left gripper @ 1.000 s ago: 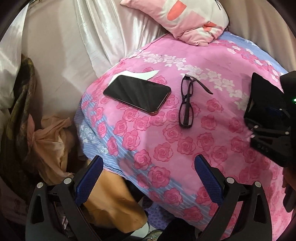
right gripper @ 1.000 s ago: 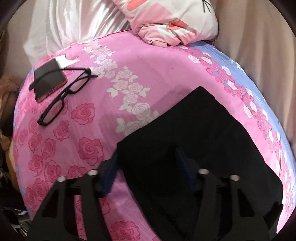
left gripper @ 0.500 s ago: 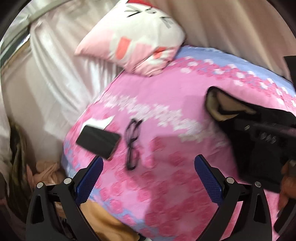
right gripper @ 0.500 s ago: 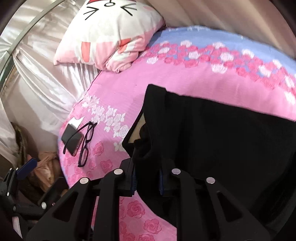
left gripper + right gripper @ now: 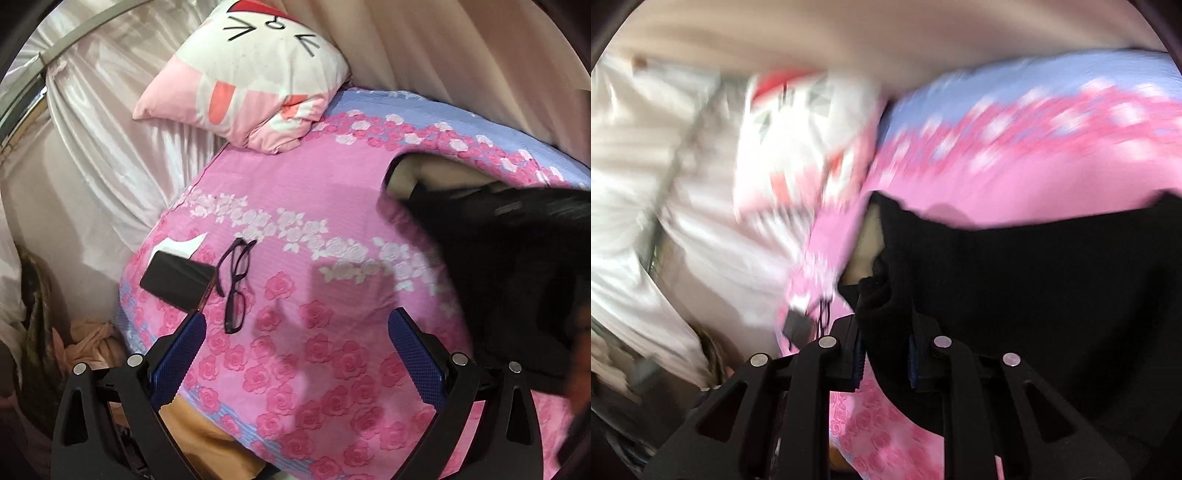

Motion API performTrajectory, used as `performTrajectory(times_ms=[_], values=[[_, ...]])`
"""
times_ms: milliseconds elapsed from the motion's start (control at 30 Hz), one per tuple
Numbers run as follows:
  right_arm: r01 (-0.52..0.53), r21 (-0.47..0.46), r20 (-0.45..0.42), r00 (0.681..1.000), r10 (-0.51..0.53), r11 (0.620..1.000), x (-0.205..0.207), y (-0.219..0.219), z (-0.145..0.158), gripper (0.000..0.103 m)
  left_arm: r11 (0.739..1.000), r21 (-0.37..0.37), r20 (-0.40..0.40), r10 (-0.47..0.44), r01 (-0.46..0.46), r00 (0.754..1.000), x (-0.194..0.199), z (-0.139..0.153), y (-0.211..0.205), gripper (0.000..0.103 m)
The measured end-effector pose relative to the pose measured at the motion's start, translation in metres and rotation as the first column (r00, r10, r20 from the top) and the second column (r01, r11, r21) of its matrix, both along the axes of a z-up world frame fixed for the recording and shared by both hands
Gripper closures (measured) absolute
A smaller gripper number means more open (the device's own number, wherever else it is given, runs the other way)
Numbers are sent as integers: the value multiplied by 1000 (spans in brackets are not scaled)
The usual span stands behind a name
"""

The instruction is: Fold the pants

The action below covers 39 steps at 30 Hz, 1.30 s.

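Note:
The black pants [image 5: 1034, 280] lie on the pink rose bedspread [image 5: 295, 206]. My right gripper [image 5: 884, 354] is shut on a bunched edge of the pants and holds it lifted; a pale inner lining [image 5: 868, 240] shows at the raised corner. The right wrist view is blurred by motion. In the left wrist view the pants [image 5: 509, 266] are a dark blurred mass at the right, with the lining [image 5: 424, 173] showing. My left gripper [image 5: 295, 339] is open and empty above the bedspread, left of the pants.
A black phone [image 5: 177, 280] on a white paper and black glasses [image 5: 236, 284] lie near the bed's left edge. A cat-face pillow [image 5: 251, 74] sits at the head. White curtains [image 5: 110, 147] hang left. Clothes [image 5: 88, 343] are heaped beside the bed.
My right gripper closed on the pants' edge and lifted it, swinging fast. My left gripper rose and pulled back; it stays open.

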State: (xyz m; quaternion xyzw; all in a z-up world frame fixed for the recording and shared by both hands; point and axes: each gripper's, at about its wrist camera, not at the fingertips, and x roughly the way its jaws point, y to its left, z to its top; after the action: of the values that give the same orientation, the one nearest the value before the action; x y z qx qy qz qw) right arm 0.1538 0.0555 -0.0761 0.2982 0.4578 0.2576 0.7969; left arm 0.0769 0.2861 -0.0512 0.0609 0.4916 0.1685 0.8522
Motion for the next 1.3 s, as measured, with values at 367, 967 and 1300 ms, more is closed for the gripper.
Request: performTrajectory(times_ms=[367,967,1300], values=[[516,2,-42,856,-516,857,-179,-290,-33,87,972,-21,12,-235,235,972,32,4,-141,5],[517,-96,131,853,-505,850,-229,-343,-14,21,894,-22,-79,-447,447,891,31,-38,-290,5],[349,-276,20,934,-358,896,-171,-328,-49,100,869,-1,-95,-493,495,865,23,-44,-307,5]])
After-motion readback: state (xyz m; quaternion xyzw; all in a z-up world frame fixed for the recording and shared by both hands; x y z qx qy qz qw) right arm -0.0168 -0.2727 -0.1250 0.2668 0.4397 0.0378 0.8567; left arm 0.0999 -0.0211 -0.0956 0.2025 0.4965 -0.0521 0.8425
